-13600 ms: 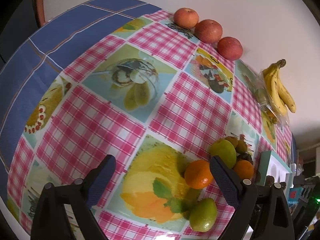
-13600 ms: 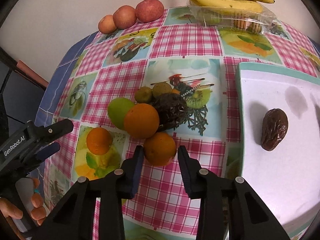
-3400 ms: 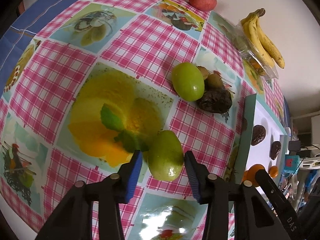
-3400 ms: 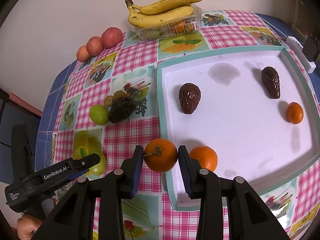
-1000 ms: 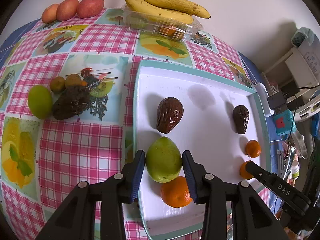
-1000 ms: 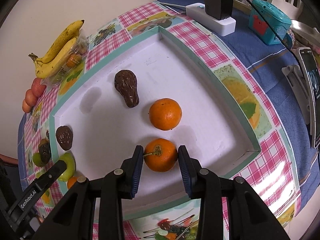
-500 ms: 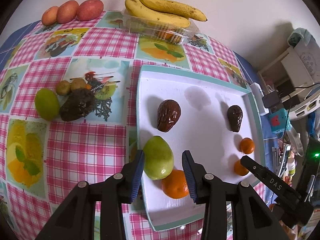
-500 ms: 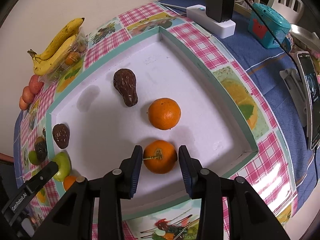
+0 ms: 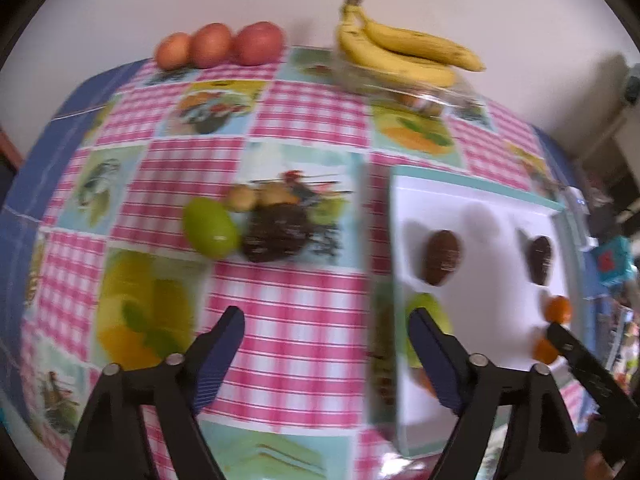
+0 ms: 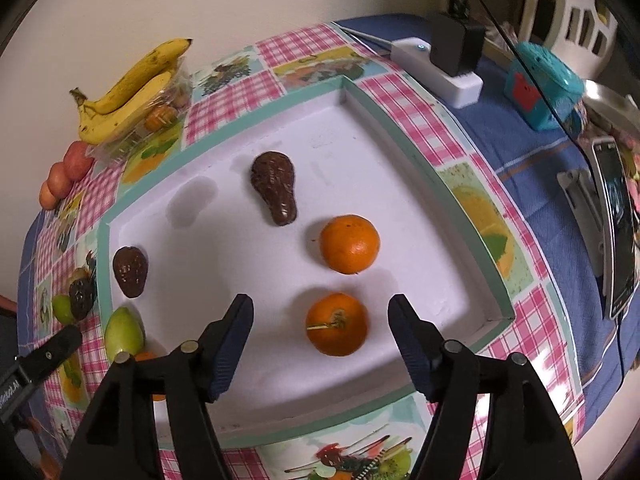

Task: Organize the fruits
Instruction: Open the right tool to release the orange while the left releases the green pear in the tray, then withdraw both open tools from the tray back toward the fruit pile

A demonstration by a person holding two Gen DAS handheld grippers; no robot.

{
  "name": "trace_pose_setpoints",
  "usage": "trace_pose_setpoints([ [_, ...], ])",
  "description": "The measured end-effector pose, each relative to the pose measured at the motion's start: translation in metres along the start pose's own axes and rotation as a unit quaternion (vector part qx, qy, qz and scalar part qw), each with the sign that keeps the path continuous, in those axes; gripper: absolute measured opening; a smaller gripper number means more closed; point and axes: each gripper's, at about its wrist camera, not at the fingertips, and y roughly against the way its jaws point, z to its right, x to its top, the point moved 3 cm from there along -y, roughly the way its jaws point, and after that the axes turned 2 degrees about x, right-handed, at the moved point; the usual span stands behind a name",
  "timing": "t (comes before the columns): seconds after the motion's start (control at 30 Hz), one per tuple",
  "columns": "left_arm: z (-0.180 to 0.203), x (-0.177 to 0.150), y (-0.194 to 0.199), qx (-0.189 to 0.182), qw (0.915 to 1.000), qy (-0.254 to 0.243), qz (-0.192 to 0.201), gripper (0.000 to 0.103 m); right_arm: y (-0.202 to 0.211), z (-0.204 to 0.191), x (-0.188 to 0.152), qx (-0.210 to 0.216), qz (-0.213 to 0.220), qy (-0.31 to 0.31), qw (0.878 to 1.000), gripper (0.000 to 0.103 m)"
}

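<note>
A white tray with a teal rim (image 10: 420,160) holds two dark avocados (image 10: 276,188) (image 10: 130,270), two oranges (image 10: 349,244) (image 10: 337,323), a green pear (image 10: 123,334) and a half-hidden orange at its near left corner. My right gripper (image 10: 320,316) is open, its jaws astride the nearer orange without touching it. My left gripper (image 9: 322,332) is open and empty over the checked cloth, left of the tray (image 9: 472,192); the pear (image 9: 430,312) lies behind its right finger. On the cloth remain a green fruit (image 9: 208,228), a dark avocado (image 9: 276,238) and small kiwis (image 9: 256,196).
Bananas (image 9: 400,52) lie on a clear plastic box at the back by the wall, with three red apples (image 9: 216,44) to their left. A white power strip with a black adapter (image 10: 444,64), a teal box (image 10: 540,88) and a phone (image 10: 612,224) lie right of the tray.
Both grippers have opened. The left let go of the green pear in the tray and swung left over the cloth. The right let go of the orange, which rests in the tray.
</note>
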Motion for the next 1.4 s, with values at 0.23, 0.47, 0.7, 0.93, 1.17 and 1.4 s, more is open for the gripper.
trace_pose_setpoints([
  [0.23, -0.02, 0.004, -0.003, 0.045, 0.9987, 0.008, 0.023, 0.103, 0.0, -0.015, -0.001, 0.0, 0.013, 0.025, 1.0, 0.085],
  [0.47, -0.036, 0.009, -0.008, 0.098, 0.9948, 0.009, 0.029, 0.103, 0.0, -0.034, -0.004, -0.004, 0.033, 0.064, 0.997, 0.093],
  [0.7, -0.057, 0.011, -0.015, 0.115, 0.9929, 0.028, 0.008, 0.103, 0.002, -0.056, -0.008, -0.001, 0.052, 0.107, 0.993, 0.093],
  [0.93, -0.078, 0.017, -0.015, 0.123, 0.9911, 0.051, 0.007, 0.103, -0.003, -0.075, -0.013, -0.004, 0.046, 0.135, 0.99, 0.093],
  [1.17, -0.104, 0.023, -0.007, 0.118, 0.9903, 0.063, 0.038, 0.103, -0.005, -0.089, -0.017, 0.008, 0.043, 0.142, 0.989, 0.093],
  [1.4, -0.14, 0.025, -0.001, 0.119, 0.9869, 0.087, 0.065, 0.103, -0.008, -0.106, -0.022, 0.004, 0.039, 0.158, 0.987, 0.093],
])
